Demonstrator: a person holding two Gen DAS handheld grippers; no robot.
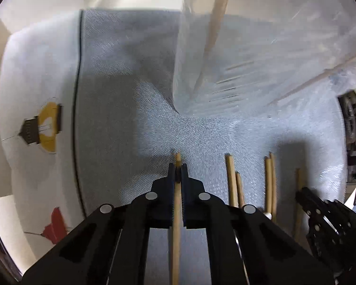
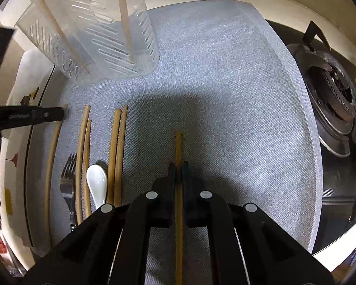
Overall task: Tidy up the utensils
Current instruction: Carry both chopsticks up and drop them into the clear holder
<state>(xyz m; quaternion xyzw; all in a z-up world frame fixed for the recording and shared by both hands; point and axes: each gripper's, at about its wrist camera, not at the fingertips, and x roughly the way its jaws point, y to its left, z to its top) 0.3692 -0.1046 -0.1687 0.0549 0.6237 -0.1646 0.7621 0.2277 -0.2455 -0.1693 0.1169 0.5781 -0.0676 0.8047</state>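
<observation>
Left wrist view: one chopstick (image 1: 177, 190) is pinched by the left gripper (image 1: 177, 166) above the grey mat (image 1: 130, 95). Right wrist view: fork (image 2: 68, 178), white spoon (image 2: 96, 182) and loose chopsticks (image 2: 117, 152) are laid left; another chopstick (image 2: 178, 156) is clamped by the right gripper (image 2: 178, 167); a slotted plastic holder (image 2: 95, 30) is seen behind.

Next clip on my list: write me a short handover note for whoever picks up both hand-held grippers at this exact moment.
Left hand-held gripper: shut on one chopstick.
Right hand-held gripper: shut on another chopstick.
Clear slotted holder stands at the far left of the grey mat, with two chopsticks already upright in it.
Left to sort, lying on the mat near the left edge: loose chopsticks, a fork and a white spoon.
Next, probably: drop both held chopsticks into the holder, then collect the rest.
</observation>
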